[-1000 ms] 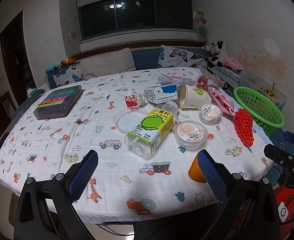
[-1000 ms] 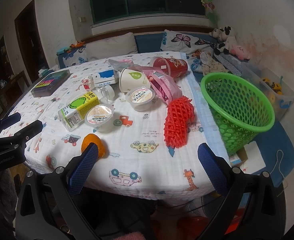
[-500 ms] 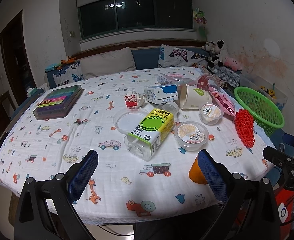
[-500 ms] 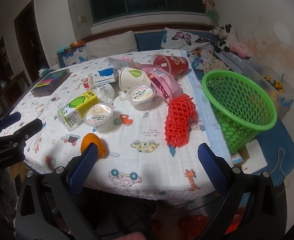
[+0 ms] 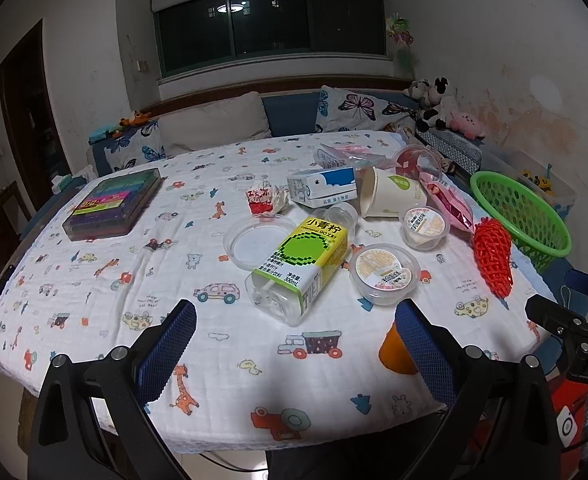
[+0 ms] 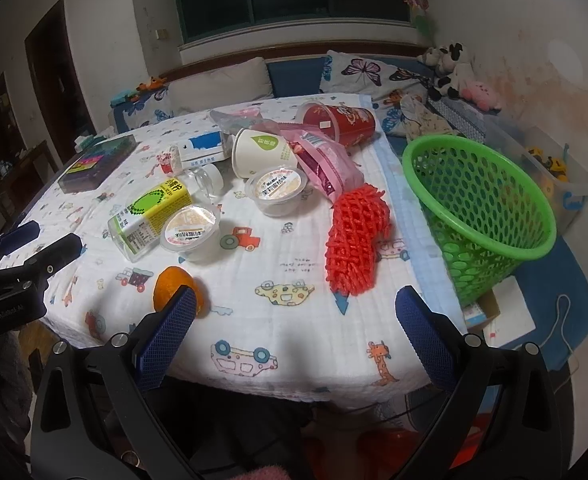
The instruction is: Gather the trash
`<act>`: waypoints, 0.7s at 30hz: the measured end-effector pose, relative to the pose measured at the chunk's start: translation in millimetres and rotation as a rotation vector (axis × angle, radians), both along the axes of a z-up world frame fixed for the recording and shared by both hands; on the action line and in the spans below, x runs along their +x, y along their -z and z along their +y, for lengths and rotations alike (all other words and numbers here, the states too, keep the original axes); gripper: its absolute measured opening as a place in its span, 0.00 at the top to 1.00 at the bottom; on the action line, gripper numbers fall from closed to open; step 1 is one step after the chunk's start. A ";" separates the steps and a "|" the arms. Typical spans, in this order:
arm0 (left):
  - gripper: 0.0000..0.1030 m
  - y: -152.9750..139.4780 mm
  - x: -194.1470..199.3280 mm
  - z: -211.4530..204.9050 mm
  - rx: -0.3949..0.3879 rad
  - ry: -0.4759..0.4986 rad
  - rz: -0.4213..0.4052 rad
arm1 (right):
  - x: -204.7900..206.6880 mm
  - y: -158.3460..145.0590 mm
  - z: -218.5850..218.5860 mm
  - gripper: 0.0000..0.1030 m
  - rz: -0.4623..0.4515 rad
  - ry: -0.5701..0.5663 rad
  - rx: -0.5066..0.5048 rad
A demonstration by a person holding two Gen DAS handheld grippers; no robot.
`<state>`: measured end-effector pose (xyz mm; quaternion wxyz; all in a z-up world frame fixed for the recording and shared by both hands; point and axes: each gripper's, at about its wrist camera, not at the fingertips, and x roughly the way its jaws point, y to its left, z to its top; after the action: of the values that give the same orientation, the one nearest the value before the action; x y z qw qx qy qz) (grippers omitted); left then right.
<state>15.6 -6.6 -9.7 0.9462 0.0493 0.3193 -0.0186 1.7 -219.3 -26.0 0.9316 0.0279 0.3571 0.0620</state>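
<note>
Both grippers hang at the near edge of the table, jaws spread wide and holding nothing: the left gripper over bare cloth, the right gripper toward the right corner; just past the right one's left finger lies an orange peel; farther in, a red foam net lies near the table's right edge, with the green basket standing off that edge beside it, tilted; left of the net, a sealed cup touches a bottle lying on its side, with a clear lid at the bottle's far left; beyond these sit a second sealed cup, a pink wrapper, a tipped paper cup, a blue-and-white carton and a crumpled red wrapper; a red cup lies tipped at the far right; a dark box rests well apart at the far left.
</note>
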 end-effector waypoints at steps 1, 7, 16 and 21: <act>0.06 0.6 1.5 -0.2 0.001 0.001 0.001 | 1.0 0.2 -0.4 0.04 0.002 0.000 0.000; 0.06 1.3 9.3 1.1 0.000 -0.001 0.010 | 6.8 0.9 -0.8 0.04 0.006 -0.003 -0.001; 0.06 1.8 22.9 7.1 0.006 -0.013 0.028 | 21.0 5.0 -7.5 0.04 0.018 -0.002 -0.001; 0.06 2.5 30.3 13.2 0.005 -0.026 0.038 | 30.8 8.9 -12.5 0.04 0.029 0.006 -0.003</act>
<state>45.9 6.6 -12.2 0.9399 0.0470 0.3381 -0.0065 32.4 -231.8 -34.9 0.9266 0.0286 0.3704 0.0582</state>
